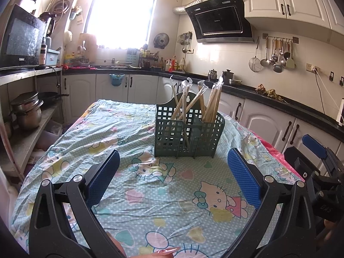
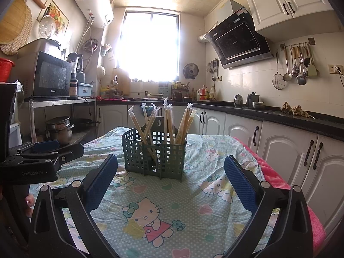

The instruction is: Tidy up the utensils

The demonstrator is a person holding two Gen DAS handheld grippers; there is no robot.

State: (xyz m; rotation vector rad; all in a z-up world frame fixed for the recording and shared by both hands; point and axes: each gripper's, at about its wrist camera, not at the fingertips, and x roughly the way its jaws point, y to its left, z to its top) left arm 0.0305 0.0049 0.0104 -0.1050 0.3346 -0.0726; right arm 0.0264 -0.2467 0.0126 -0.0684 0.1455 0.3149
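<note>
- Your left gripper [image 1: 173,178] is hovering with its 2 blue pads spread wide and empty over the cartoon-print tablecloth [image 1: 137,195]; the green utensil basket [image 1: 187,132] is standing upright just ahead, holding wrapped chopsticks [image 1: 211,102].
- Your right gripper [image 2: 171,180] is likewise gaping empty, the basket [image 2: 155,153] sitting mid-table ahead, your left gripper's body [image 2: 32,163] showing at left.

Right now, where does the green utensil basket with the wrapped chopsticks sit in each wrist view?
Left wrist: green utensil basket stands right of centre on the tablecloth, beyond the open tongs.
Right wrist: the basket stands just left of centre.
Shared landmark: black range hood, upper right in both.
</note>
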